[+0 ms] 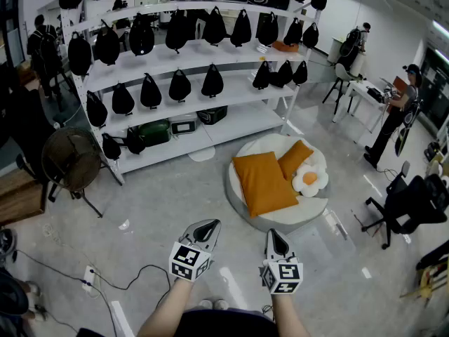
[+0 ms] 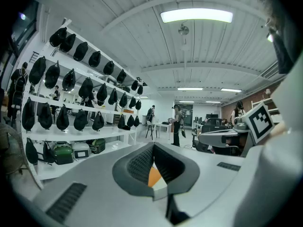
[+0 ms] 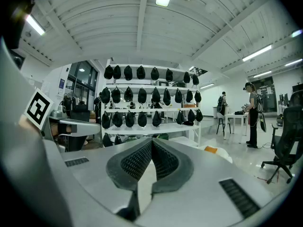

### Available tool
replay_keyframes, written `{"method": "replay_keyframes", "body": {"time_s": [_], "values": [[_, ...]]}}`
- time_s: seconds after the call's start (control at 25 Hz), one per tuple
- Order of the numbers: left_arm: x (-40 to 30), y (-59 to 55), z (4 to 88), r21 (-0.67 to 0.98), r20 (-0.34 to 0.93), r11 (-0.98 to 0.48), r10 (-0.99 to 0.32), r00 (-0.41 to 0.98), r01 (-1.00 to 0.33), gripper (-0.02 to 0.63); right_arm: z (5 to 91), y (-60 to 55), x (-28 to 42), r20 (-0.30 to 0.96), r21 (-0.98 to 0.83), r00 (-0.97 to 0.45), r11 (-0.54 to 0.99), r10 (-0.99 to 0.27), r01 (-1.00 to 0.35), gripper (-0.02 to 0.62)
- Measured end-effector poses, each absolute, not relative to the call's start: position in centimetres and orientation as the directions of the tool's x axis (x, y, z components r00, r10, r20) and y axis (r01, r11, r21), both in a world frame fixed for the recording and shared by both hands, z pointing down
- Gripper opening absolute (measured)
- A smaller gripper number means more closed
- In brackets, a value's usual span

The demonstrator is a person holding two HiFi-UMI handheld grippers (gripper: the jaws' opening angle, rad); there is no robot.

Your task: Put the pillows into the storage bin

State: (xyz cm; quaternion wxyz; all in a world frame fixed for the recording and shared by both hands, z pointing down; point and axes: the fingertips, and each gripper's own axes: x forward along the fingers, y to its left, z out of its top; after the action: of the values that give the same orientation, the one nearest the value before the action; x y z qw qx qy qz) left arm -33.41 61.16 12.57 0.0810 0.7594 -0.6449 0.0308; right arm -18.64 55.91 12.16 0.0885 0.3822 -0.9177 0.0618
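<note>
A large orange pillow, a smaller orange pillow and a fried-egg-shaped pillow lie on a round white cushion-like base on the floor ahead. Both grippers are held low in the head view, short of that pile. My left gripper is shut with nothing in it. My right gripper is also shut and empty. A sliver of orange pillow shows through the left gripper view's jaw gap. In the right gripper view, a bit of orange pillow appears to the right of the shut jaws.
A white shelf unit hung with several black bags stands behind the pile. A floor fan is at the left, a black office chair at the right. A power strip with cable lies lower left. People stand by a table.
</note>
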Motion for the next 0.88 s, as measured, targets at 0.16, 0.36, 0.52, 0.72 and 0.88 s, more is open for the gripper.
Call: {"method": "replay_keyframes", "body": {"time_s": [0.16, 0.36, 0.52, 0.72, 0.88], "values": [[-33.1, 61.2, 12.8, 0.088, 0.155, -0.153, -0.974, 0.165, -0.984, 0.021, 12.3, 56.1, -18.2, 0.213, -0.048, -0.692, 0.700, -0.689, -0.712, 0.000], [-33.0, 61.5, 12.9, 0.087, 0.158, -0.165, -0.971, 0.177, -0.982, 0.021, 12.6, 56.3, -17.9, 0.226, -0.048, -0.682, 0.692, -0.695, -0.721, 0.000], [-32.9, 61.9, 13.1, 0.091, 0.157, -0.163, -0.972, 0.176, -0.982, 0.021, 12.4, 56.7, -17.7, 0.217, -0.063, -0.681, 0.686, -0.699, -0.725, 0.000], [-32.7, 62.3, 13.2, 0.104, 0.160, -0.167, -0.970, 0.182, -0.981, 0.021, 12.4, 57.3, -17.6, 0.208, -0.083, -0.696, 0.697, -0.687, -0.713, 0.000], [-32.5, 62.7, 13.5, 0.115, 0.161, -0.182, -0.967, 0.199, -0.977, 0.021, 12.7, 57.5, -17.6, 0.191, -0.107, -0.709, 0.703, -0.679, -0.703, 0.002]]}}
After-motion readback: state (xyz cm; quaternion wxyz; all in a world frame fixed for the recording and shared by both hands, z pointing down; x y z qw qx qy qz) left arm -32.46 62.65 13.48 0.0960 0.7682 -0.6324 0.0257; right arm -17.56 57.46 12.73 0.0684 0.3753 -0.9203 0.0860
